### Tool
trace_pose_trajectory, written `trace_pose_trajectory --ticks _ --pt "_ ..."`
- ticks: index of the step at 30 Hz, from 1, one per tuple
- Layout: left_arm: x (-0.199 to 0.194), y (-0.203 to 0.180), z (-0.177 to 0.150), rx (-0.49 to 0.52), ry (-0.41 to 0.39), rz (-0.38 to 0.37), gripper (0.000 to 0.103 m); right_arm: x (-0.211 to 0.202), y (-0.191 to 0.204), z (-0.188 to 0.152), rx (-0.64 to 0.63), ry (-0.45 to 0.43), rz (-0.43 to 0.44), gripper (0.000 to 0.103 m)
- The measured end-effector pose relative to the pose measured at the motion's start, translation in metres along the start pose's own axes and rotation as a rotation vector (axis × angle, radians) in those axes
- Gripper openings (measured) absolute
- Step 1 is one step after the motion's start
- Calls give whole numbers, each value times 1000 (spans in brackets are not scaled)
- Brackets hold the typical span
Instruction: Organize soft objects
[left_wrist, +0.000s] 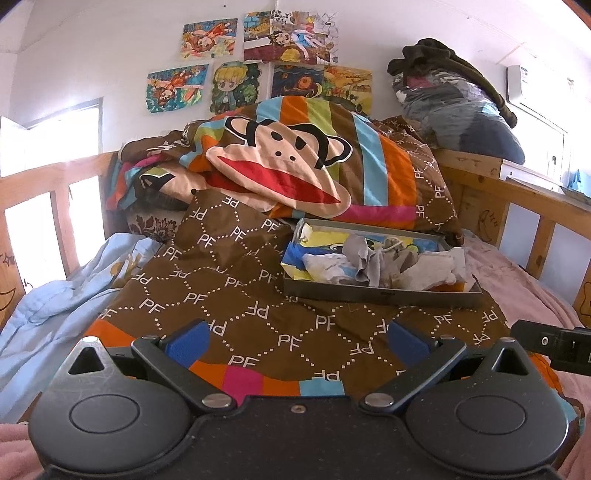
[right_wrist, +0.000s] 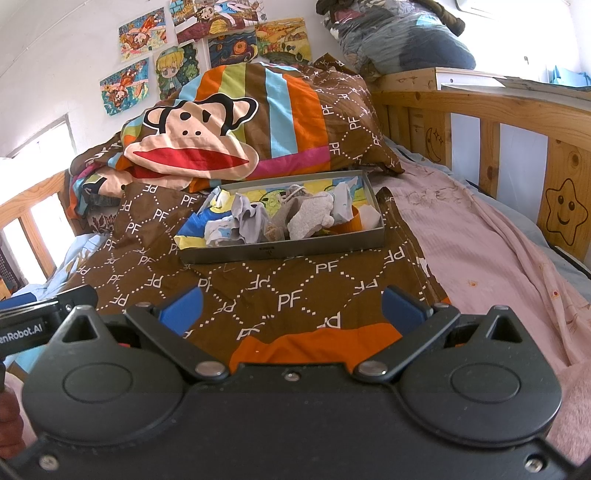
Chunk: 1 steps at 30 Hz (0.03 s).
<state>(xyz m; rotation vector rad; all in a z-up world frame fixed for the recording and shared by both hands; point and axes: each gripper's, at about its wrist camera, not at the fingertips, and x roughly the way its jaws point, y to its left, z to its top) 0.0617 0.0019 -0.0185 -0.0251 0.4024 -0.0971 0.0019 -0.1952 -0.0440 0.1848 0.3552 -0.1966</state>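
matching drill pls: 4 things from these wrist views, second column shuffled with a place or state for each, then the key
Things:
1. grey tray
2. monkey-face bedding
3. drawings
4. left gripper

Places or states:
A. stuck on the white wall
B. open, nothing between its fingers
C. on the brown PF quilt, holding crumpled cloths
D. piled at the head of the bed, behind the tray

Pairs: 1-C, 2-D, 3-A, 4-B
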Motion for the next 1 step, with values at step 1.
trace_pose_trajectory --ticks 1 --pt "0 -1 0 2 0 -1 102 0 0 0 0 0 0 103"
